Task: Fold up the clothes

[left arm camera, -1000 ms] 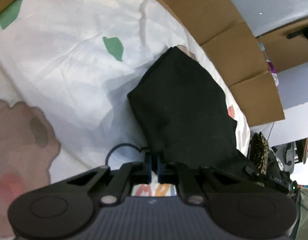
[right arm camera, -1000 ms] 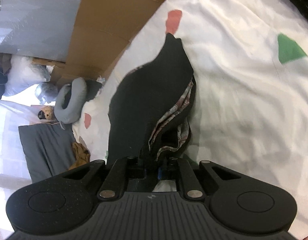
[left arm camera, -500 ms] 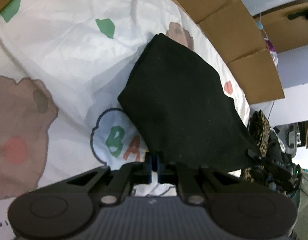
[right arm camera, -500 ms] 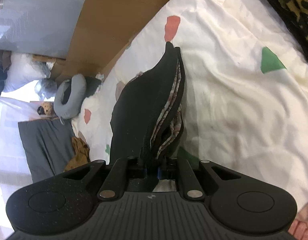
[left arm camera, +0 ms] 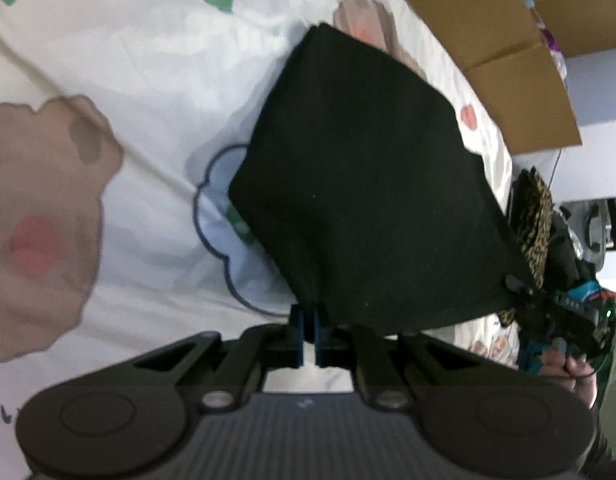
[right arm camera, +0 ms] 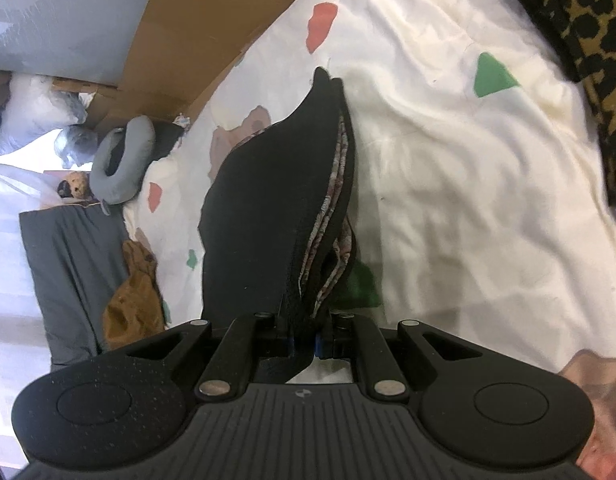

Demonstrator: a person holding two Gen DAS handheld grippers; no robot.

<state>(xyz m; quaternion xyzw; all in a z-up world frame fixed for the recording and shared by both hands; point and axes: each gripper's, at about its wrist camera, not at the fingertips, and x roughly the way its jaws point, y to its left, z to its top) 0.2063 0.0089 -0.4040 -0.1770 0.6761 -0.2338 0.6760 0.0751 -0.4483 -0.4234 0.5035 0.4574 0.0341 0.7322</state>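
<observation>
The black garment [left arm camera: 368, 184] has slid over the sheet's lettering.

White bedsheet [left arm camera: 148, 80] w/ cartoon prints spreads ahead of the jaws: brown bear face [left arm camera: 36, 224] far left, blue cloud outline [left arm camera: 220, 216] just left of them. Cardboard [left arm camera: 488, 28] runs along the bed's far edge. Leopard-print fabric [right arm camera: 580, 32] upper right of jaws; grey neck pillow [right arm camera: 122, 164], grey blanket [right arm camera: 68, 264] & brown cloth [right arm camera: 134, 300] to their left.
</observation>
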